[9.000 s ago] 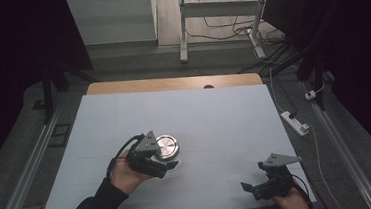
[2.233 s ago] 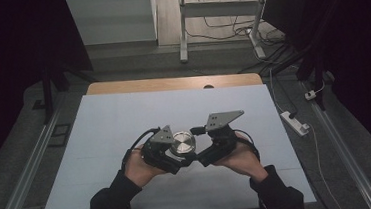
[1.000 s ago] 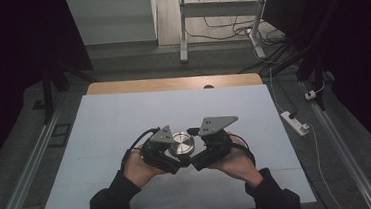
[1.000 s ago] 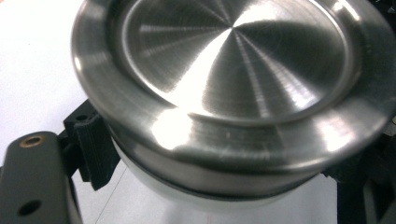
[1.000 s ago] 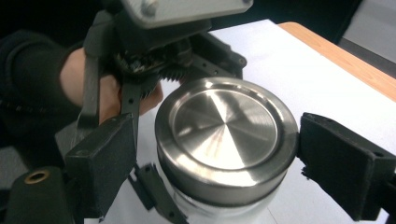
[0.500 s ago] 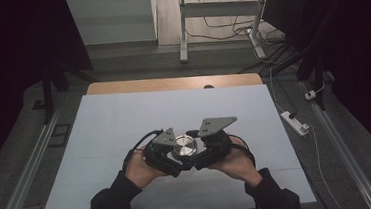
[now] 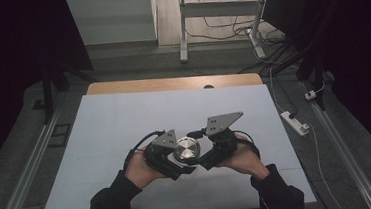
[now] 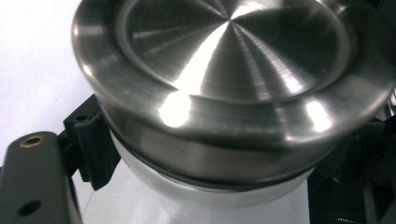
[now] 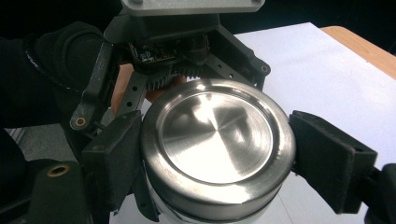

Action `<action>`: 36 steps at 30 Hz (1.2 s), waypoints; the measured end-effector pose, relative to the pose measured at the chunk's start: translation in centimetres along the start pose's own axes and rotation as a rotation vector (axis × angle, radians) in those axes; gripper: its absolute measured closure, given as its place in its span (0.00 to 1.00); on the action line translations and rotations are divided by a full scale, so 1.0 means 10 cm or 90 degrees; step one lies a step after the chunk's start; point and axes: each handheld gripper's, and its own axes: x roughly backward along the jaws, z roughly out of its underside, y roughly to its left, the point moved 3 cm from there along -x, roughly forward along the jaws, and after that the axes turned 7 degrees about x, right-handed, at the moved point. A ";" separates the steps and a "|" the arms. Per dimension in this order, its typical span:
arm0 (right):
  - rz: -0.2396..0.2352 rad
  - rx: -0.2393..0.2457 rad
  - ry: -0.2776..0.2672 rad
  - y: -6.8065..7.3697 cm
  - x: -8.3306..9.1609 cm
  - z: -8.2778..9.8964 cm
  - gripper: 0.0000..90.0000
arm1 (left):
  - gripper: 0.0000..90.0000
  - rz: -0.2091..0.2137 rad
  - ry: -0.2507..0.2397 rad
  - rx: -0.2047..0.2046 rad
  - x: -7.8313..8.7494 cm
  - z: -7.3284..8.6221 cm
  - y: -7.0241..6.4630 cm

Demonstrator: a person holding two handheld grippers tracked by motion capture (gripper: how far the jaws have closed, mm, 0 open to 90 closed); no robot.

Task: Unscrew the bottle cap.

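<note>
A round jar with a brushed steel lid (image 7: 187, 150) is held just above the white table near its front middle. My left gripper (image 7: 177, 163) comes in from the left and is shut on the jar's body below the lid. One ribbed black pad (image 8: 91, 148) presses against the jar's side under the lid (image 8: 233, 60). My right gripper (image 7: 203, 157) comes in from the right and is shut on the lid (image 9: 215, 130). Its two black pads (image 9: 112, 161) sit against opposite sides of the lid's rim. A person's hands hold both grippers.
The white table top (image 7: 124, 119) stretches to the left, right and far side of the hands, with a wooden edge (image 7: 172, 84) at the back. On the floor to the right lies a power strip (image 7: 295, 122). Metal table legs (image 7: 183, 29) stand behind.
The right gripper's jaws have come together onto the lid. Both hands and the jar stay at the same spot near the table's front.
</note>
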 end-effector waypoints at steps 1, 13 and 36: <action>-0.002 0.000 0.000 0.00 0.00 0.00 0.21 | 0.17 0.000 0.000 -0.001 0.00 0.00 0.00; 0.066 -0.047 -0.027 0.01 0.03 -0.08 0.14 | 0.17 -0.069 -0.031 0.044 0.11 -0.02 0.06; -0.015 0.014 -0.016 0.11 0.07 -0.08 0.22 | 0.17 0.040 -0.009 -0.034 0.09 -0.04 -0.08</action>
